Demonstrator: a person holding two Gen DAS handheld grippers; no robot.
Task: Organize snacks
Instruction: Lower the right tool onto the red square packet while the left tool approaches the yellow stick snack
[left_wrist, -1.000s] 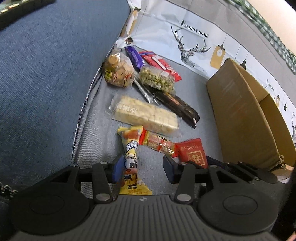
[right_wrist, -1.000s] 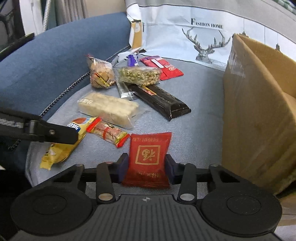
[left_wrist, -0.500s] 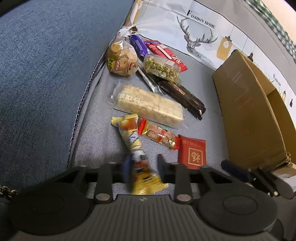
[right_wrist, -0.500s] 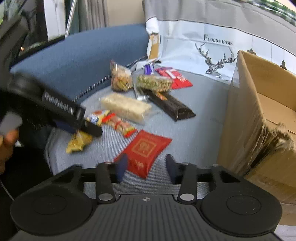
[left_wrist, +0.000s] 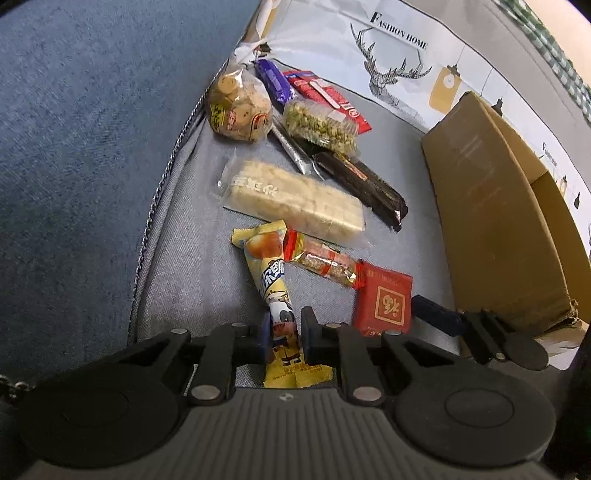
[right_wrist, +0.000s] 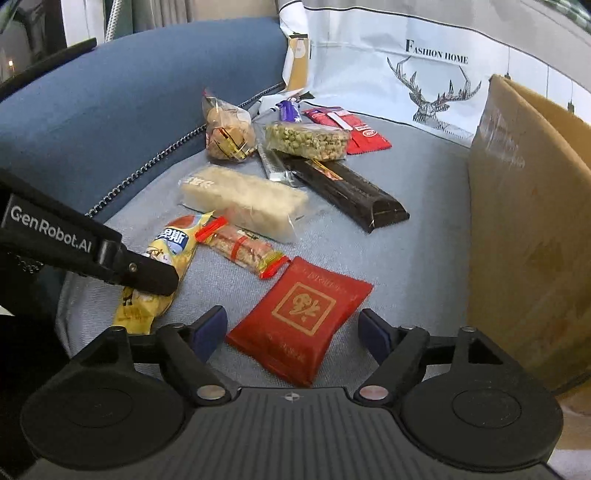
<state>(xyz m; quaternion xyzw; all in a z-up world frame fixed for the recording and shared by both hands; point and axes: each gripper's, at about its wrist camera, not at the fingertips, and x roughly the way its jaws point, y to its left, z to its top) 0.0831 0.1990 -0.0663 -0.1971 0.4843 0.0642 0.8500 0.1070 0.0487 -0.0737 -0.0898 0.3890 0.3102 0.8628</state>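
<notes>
My left gripper (left_wrist: 283, 334) has just been closing and its blue pads now pinch the long yellow plastic snack packet with the cartoon cow (left_wrist: 275, 291) near its lower end; the packet lies on the grey-blue sofa seat cushion (left_wrist: 192, 236), its long axis running straight away from my left tool toward the clear-wrapped pale rice-cake bar (left_wrist: 295, 197). My right gripper (right_wrist: 293, 330) has just been opening; its jaws stand wide with the flat red foil sachet with the gold square emblem (right_wrist: 301, 314) lying between them, untouched by either pad, its long axis skewed diagonally across the gap. The open brown cardboard box (right_wrist: 528, 221) stands just to the right of my right tool, well apart from my left one. I judge the coming move turns on that: the held yellow packet must travel rightward across the red sachet and my right gripper to reach the box, so I would lift it clear first
</notes>
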